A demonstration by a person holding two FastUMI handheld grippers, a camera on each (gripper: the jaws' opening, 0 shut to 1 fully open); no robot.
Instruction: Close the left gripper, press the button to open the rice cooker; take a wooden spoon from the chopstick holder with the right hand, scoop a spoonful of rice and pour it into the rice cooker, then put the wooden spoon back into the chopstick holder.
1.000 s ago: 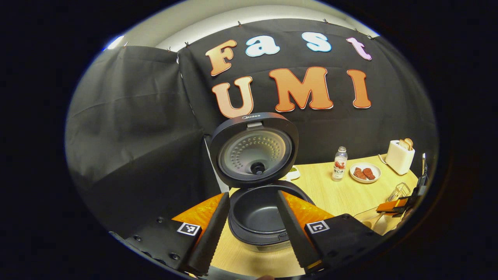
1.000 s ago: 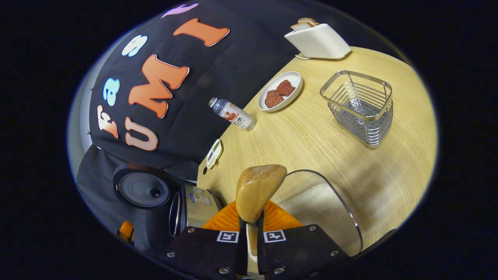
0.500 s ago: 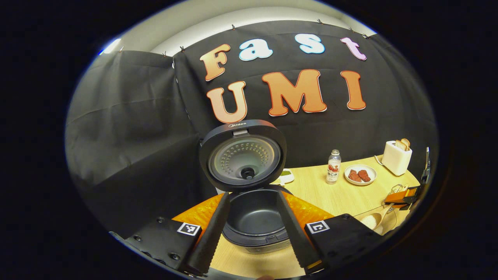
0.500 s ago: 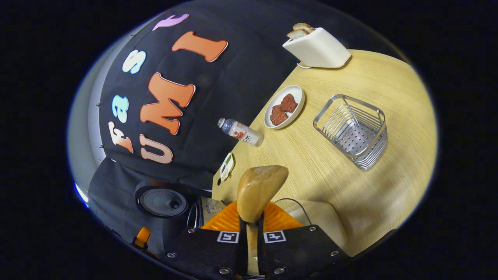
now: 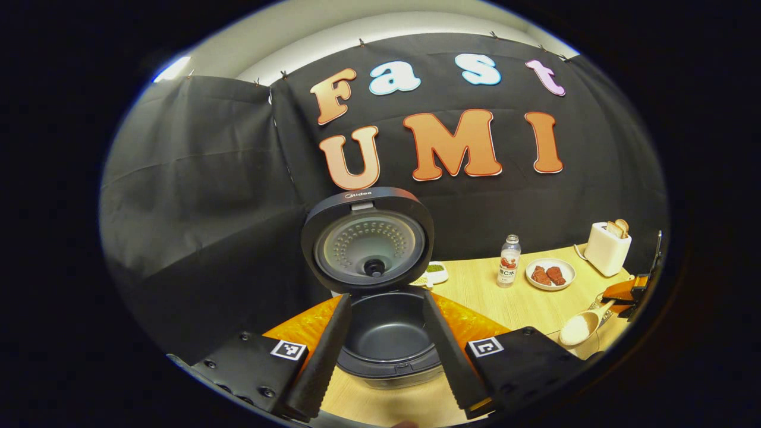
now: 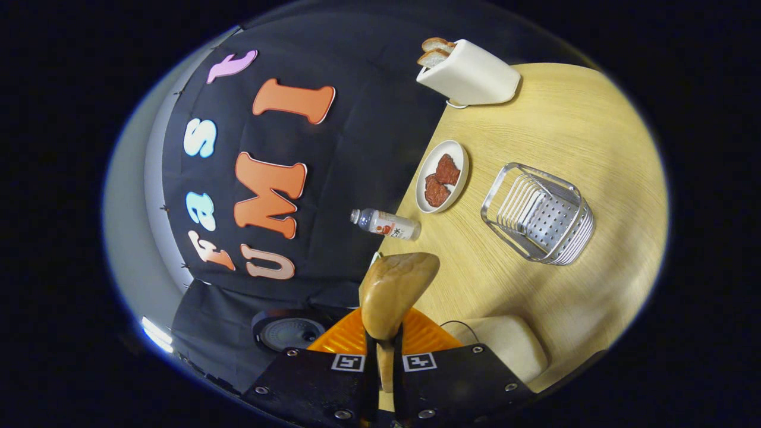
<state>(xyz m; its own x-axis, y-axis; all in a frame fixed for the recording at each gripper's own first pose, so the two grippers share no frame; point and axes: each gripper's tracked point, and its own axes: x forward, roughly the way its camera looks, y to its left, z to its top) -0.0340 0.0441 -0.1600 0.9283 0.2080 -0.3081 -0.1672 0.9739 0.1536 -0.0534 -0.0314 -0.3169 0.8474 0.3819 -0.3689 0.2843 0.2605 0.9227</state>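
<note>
The black rice cooker stands open with its lid upright and its dark pot empty. My left gripper hangs open just in front of it, a finger on either side of the pot. My right gripper is shut on the handle of the wooden spoon, whose bowl shows its back. In the left gripper view, the spoon carries a heap of rice, held by the right gripper at the far right. The wire chopstick holder stands on the table. The rice bowl sits below the spoon.
On the wooden table stand a white toaster with bread, a plate of meat and a small bottle. A small dish sits behind the cooker. Black cloth closes the back and left.
The right gripper has lifted the spoon out of the rice bowl with rice on it and turned. The left gripper has drawn back a little from the cooker.
</note>
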